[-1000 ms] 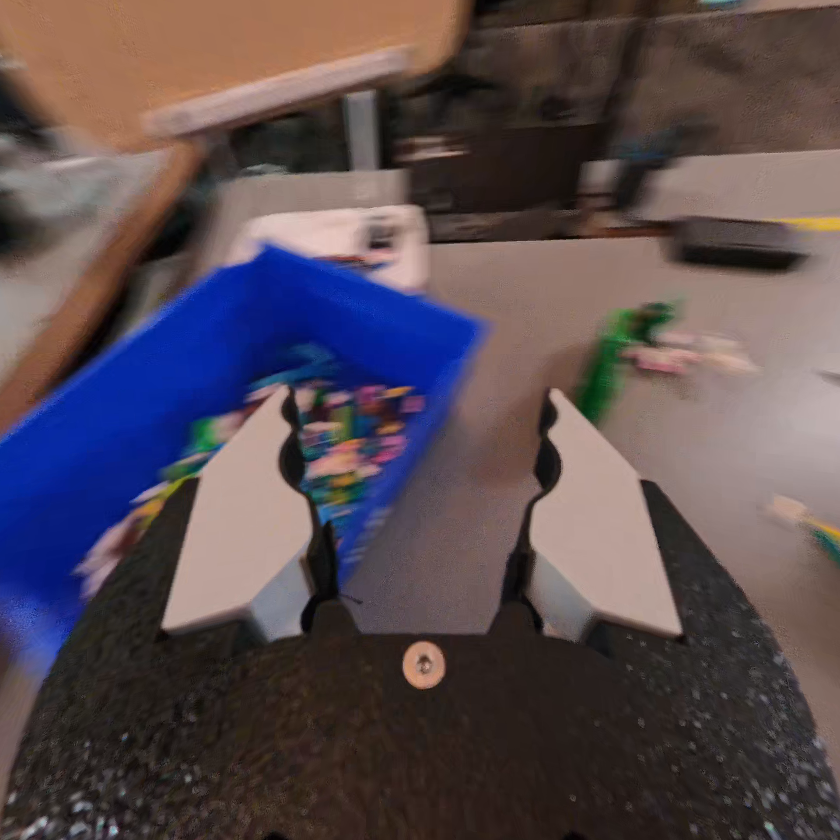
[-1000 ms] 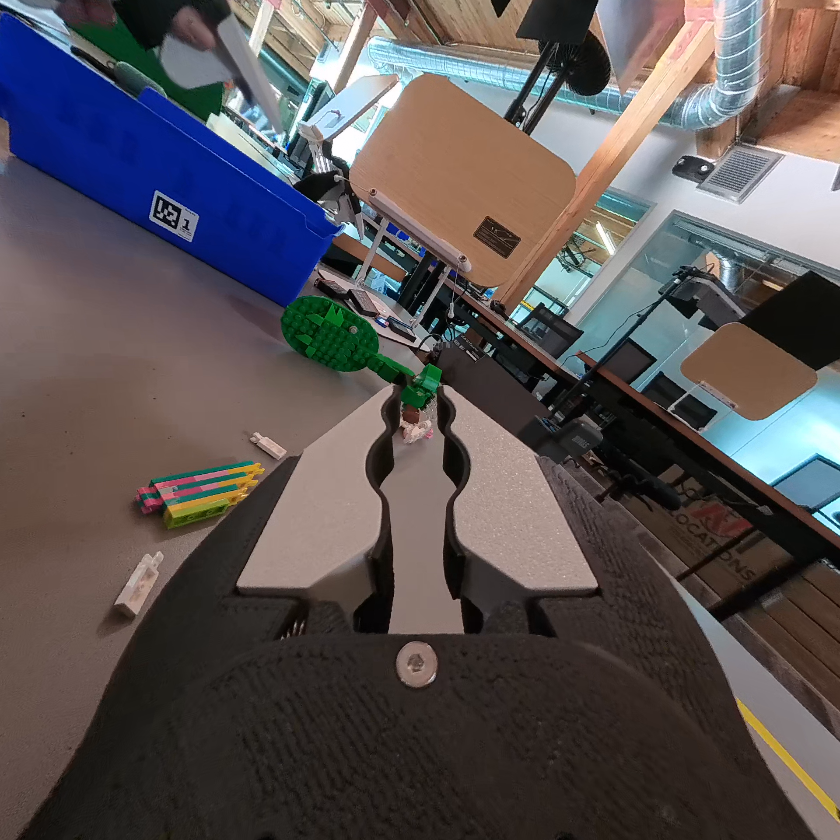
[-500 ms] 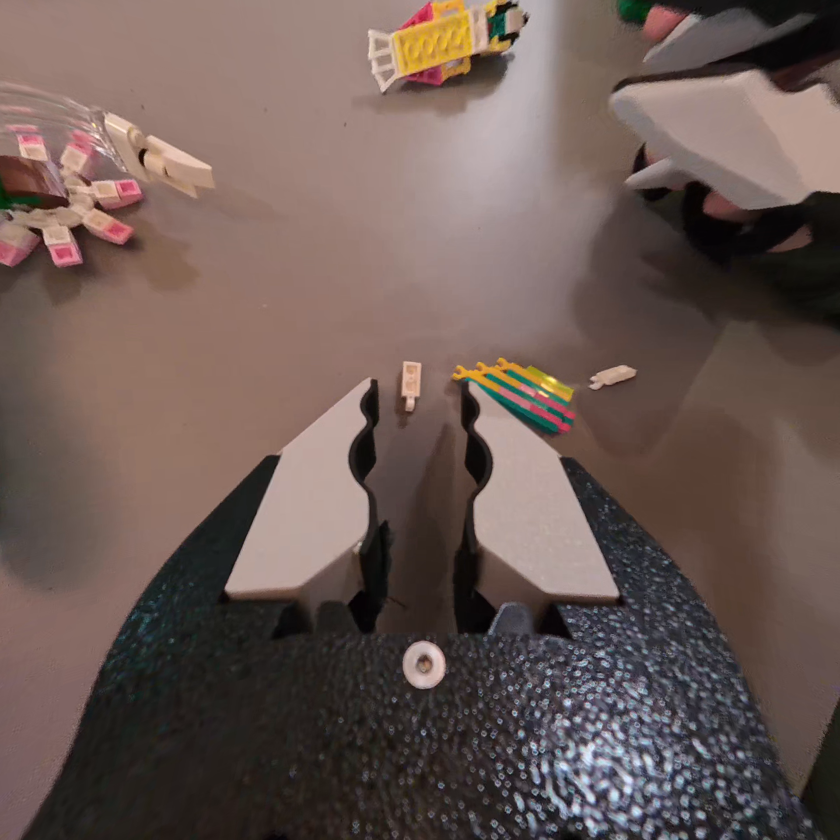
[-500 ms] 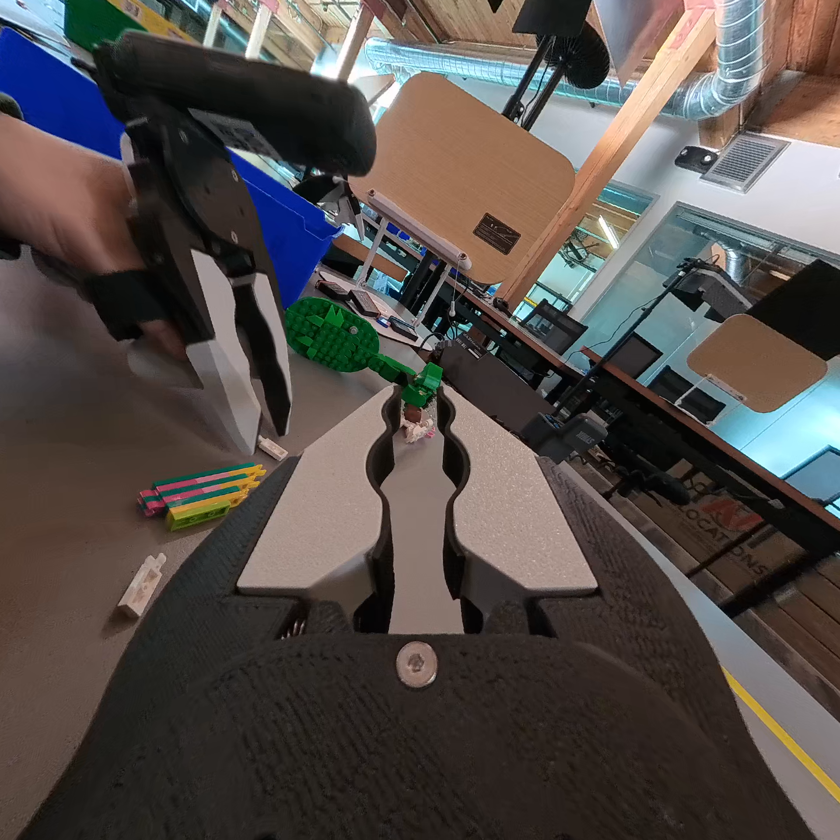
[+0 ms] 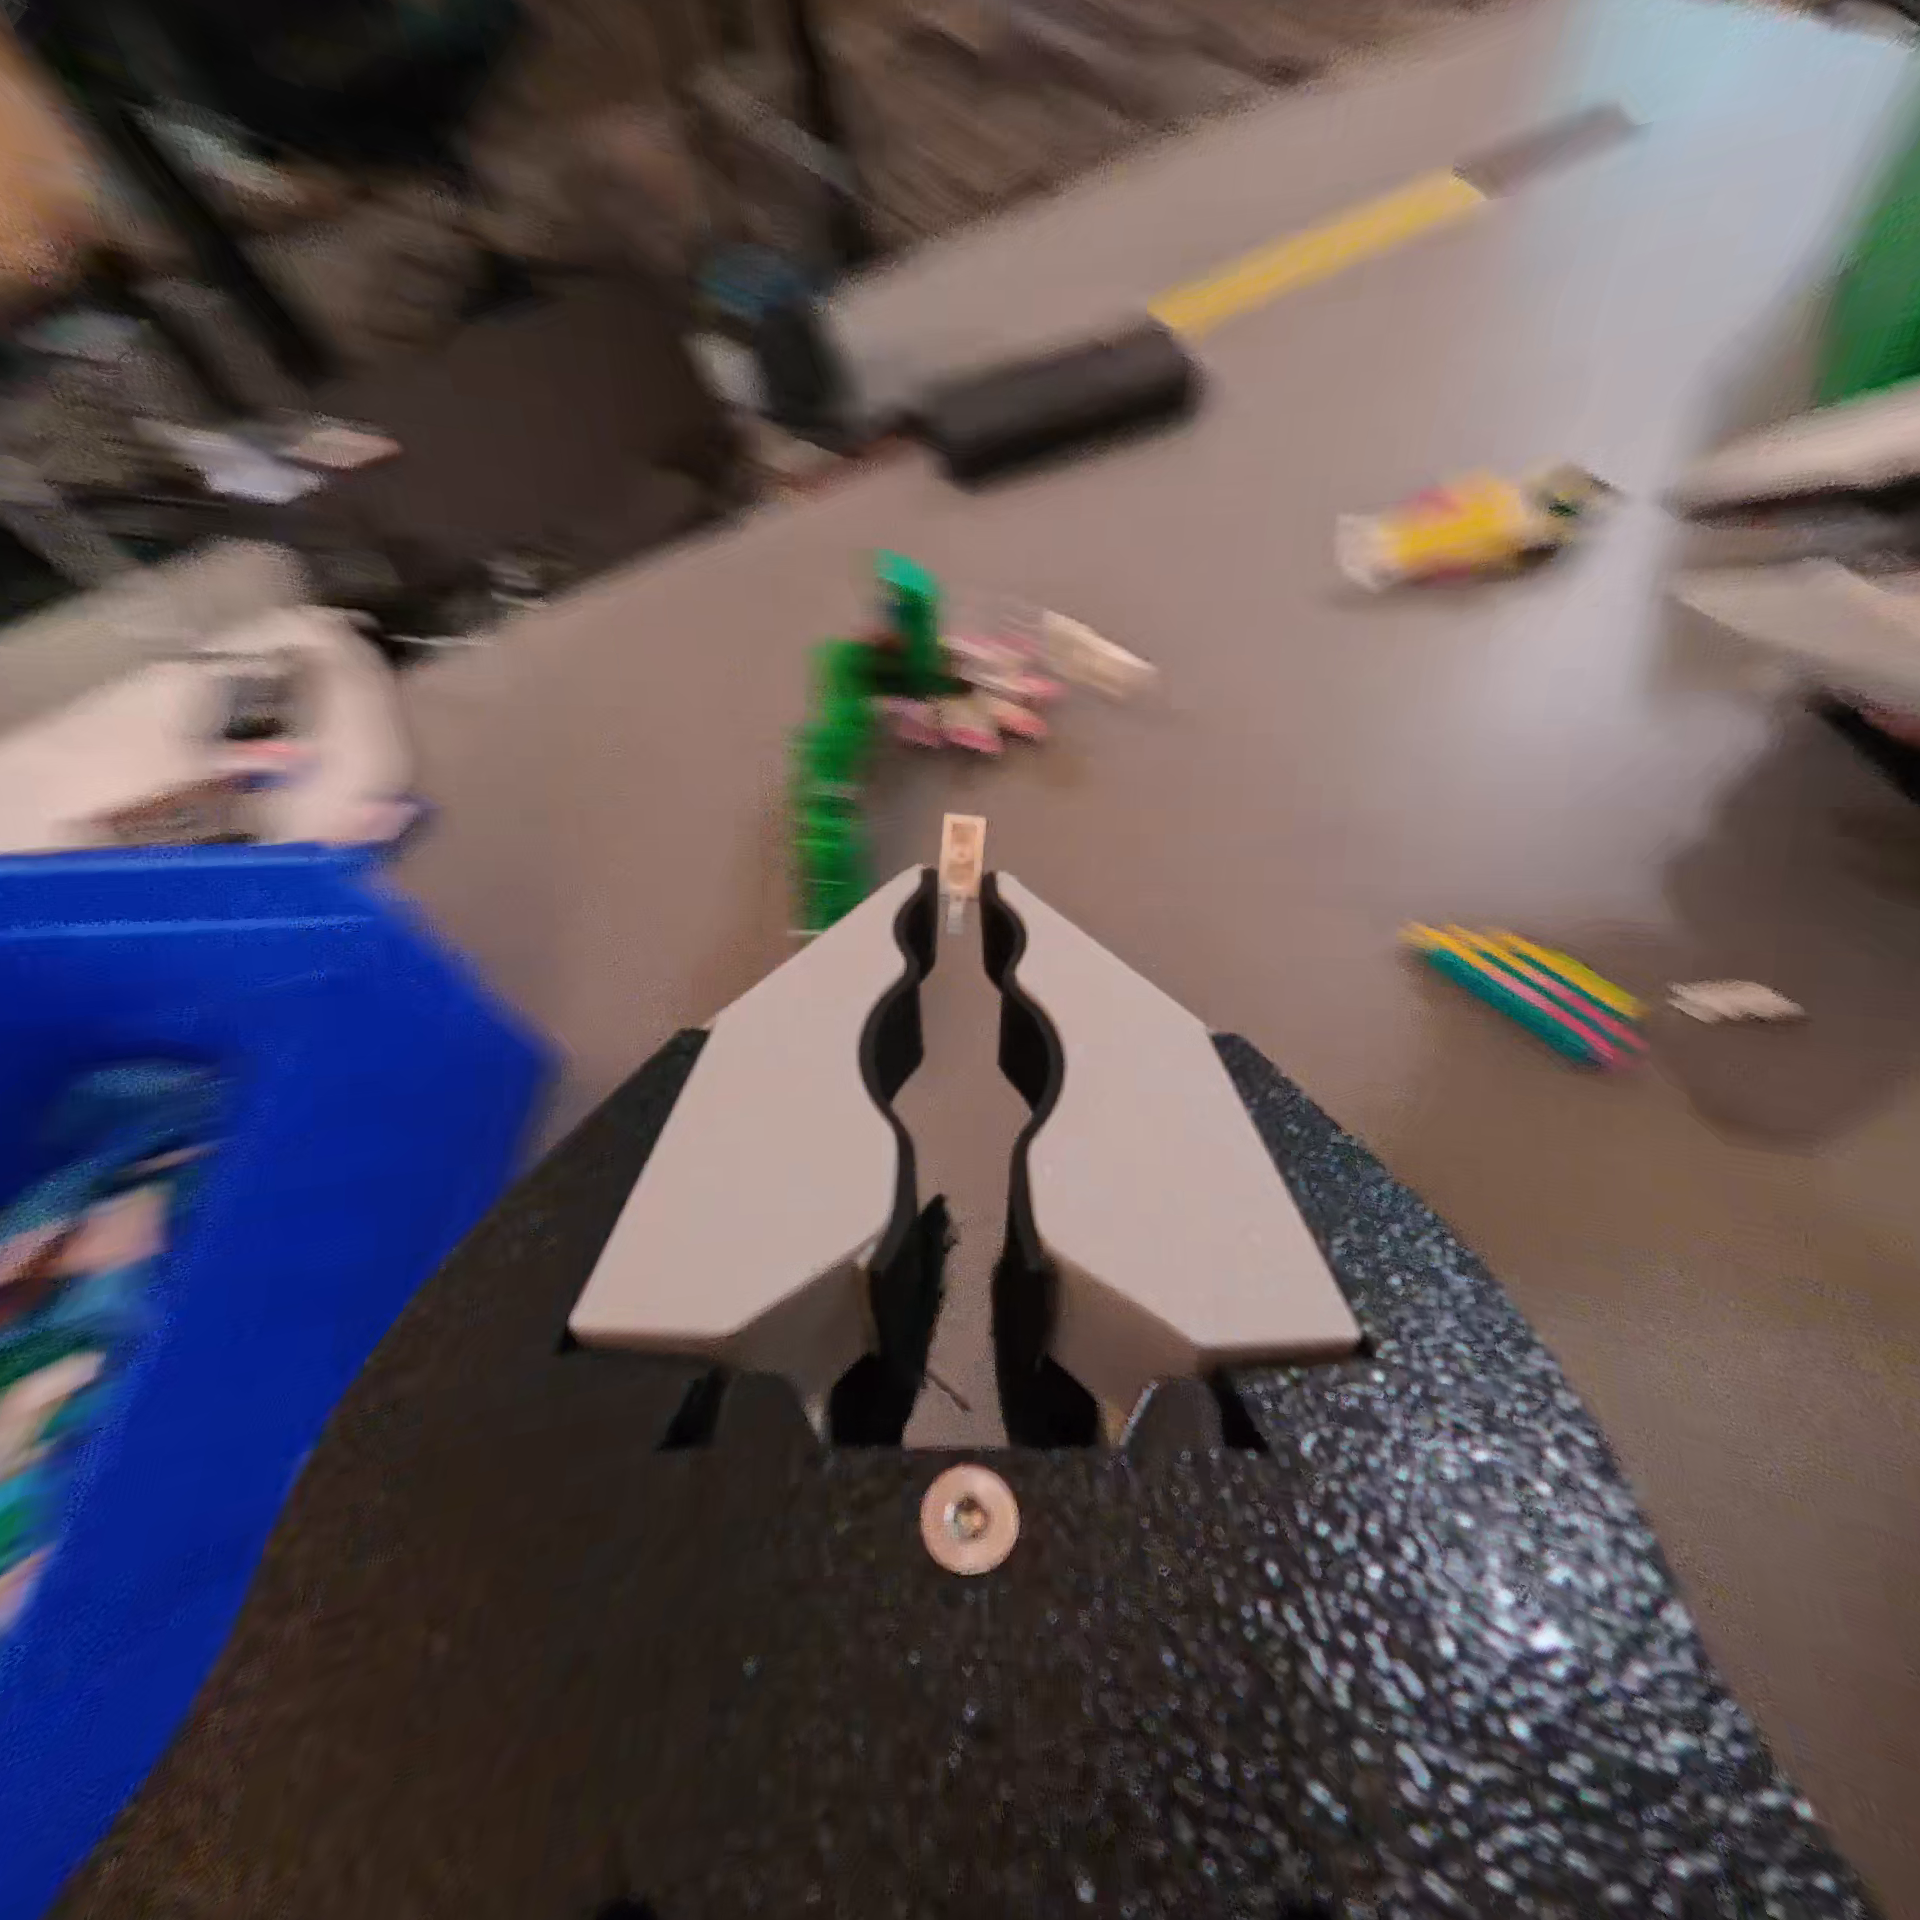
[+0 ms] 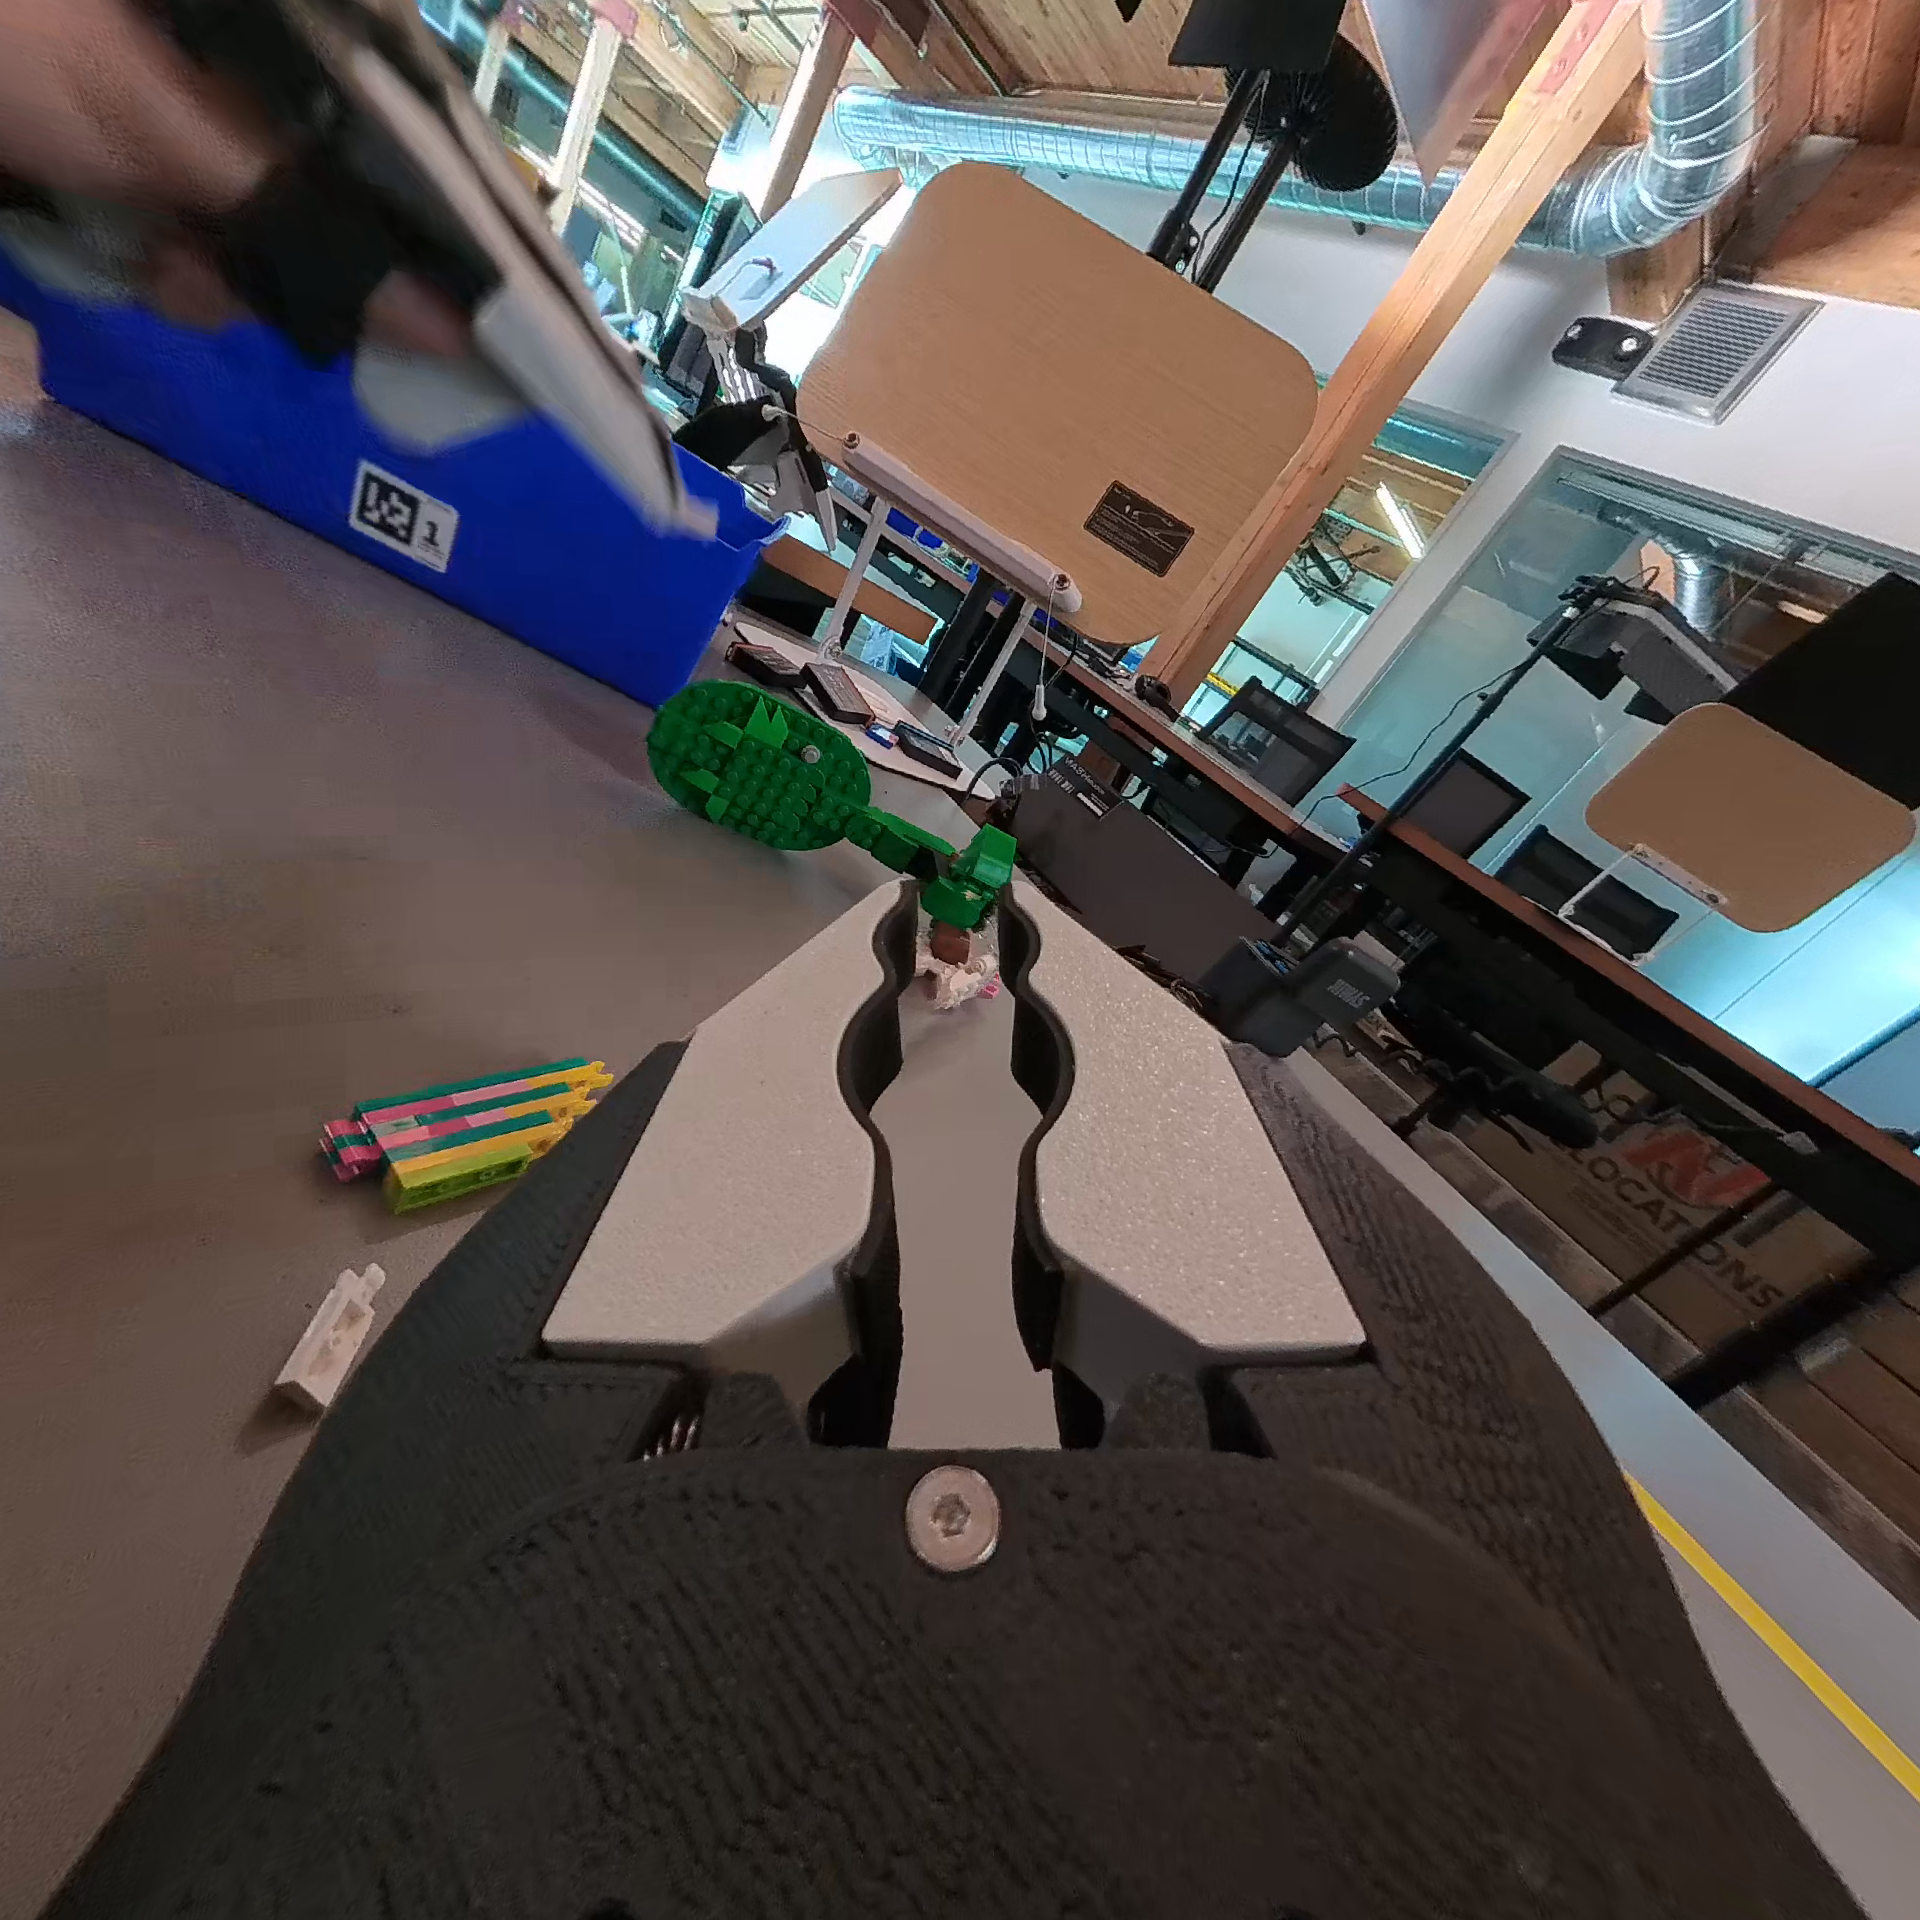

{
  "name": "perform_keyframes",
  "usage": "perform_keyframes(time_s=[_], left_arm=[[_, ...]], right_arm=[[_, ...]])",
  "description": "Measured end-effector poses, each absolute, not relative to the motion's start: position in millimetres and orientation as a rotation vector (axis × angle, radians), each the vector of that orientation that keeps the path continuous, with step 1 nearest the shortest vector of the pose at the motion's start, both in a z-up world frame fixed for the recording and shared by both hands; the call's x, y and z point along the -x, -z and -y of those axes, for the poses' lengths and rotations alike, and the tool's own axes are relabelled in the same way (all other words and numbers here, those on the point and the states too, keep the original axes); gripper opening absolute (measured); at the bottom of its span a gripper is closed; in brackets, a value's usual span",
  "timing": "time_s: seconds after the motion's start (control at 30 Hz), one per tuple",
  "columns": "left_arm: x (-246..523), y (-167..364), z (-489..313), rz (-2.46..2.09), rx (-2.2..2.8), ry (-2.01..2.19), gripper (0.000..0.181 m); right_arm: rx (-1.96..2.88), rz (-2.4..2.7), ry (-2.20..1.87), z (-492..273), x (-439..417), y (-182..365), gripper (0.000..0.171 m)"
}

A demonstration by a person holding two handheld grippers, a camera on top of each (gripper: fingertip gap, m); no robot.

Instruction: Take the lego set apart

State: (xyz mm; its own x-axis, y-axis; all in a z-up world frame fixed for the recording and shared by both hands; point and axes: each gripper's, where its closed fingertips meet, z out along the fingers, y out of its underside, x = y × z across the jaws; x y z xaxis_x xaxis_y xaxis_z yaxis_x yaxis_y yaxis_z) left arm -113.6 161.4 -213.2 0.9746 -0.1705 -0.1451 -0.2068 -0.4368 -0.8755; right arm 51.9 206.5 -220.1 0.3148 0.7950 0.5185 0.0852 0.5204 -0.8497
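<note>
I am pinching a small white piece [image 5: 962,854] at the tips of my left gripper [image 5: 960,883] and carrying it (view blurred) toward the blue bin [image 5: 208,1039] at its left, for dropping. My right gripper [image 6: 958,914] is closed around the green lego plant [image 6: 769,769], just ahead on the table.

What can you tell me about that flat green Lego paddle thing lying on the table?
The green Lego piece is a rounded, studded plate of glossy plastic with small leaf-like bits on top. A narrow green stem runs from it to a green block that the right gripper appears to pinch. It lies tilted on the grey table, near the blue bin.
</note>
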Motion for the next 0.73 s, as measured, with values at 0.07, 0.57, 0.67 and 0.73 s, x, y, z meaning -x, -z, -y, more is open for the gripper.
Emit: perform_keyframes(time_s=[0.07,0.57,0.67,0.73], left_arm=[[177,168,-148,-0.084,1.923,-0.223,0.006],[202,163,-142,0.066,2.032,-0.054,0.086],[36,199,-143,-0.495,2.077,0.430,0.058],[-40,234,-127,-0.755,2.118,0.606,0.044]], right_arm=[[0.930,1.179,-0.572,-206,-51,220,0.013],[0.962,1.110,-0.596,-217,-58,214,0.012],[1.008,1.062,-0.612,-230,-65,213,0.013],[1.033,1.036,-0.613,-239,-69,212,0.013]])
